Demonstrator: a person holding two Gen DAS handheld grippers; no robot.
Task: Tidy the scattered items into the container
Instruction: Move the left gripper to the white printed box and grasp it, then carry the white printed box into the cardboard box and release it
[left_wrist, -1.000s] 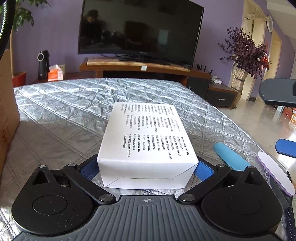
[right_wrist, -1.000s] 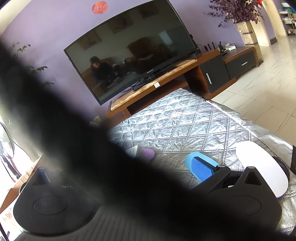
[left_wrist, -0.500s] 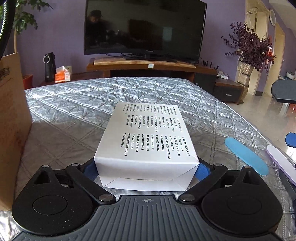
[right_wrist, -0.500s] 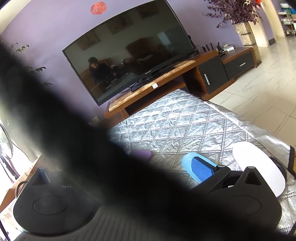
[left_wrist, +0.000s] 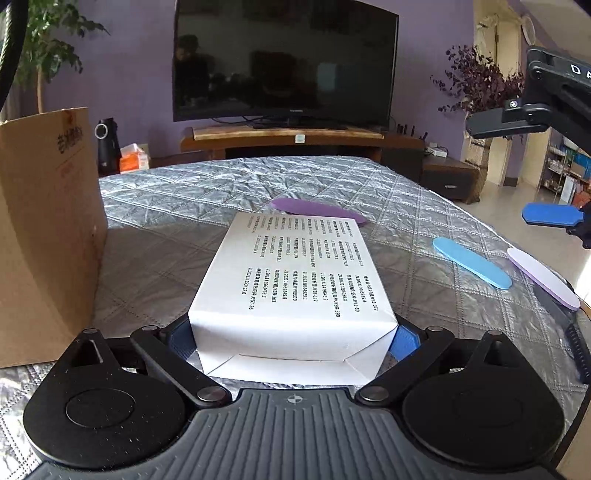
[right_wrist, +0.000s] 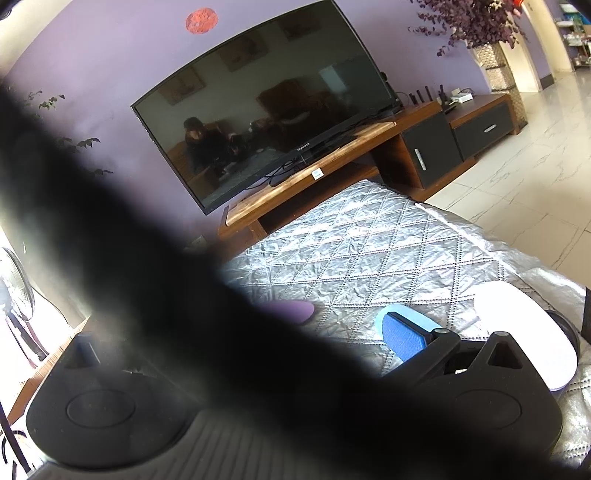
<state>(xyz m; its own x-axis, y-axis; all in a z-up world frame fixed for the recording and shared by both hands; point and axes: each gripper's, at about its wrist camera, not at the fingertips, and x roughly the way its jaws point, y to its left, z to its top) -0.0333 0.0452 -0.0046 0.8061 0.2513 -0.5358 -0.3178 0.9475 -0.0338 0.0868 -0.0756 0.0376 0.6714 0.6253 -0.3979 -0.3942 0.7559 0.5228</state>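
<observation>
The left gripper (left_wrist: 293, 332) is clamping the white box (left_wrist: 295, 280) by its near end, both fingers squeezing the sides, probably so it can swing left of itself into the carton (left_wrist: 44, 229). Right of the box, the blue strip (left_wrist: 472, 266) and pale strip (left_wrist: 543, 277) are lying flat; a purple strip (left_wrist: 317, 210) is sitting just behind it. The right gripper (left_wrist: 550, 216) is hovering beyond them, and I can't tell its grip since a dark blur is blocking its camera.

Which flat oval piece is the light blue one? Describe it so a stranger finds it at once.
Start at the silver quilted cover and find the white printed box held in the left gripper. To the box's right lies the light blue oval. Its neighbour at the edge is white; the far one is purple.
</observation>
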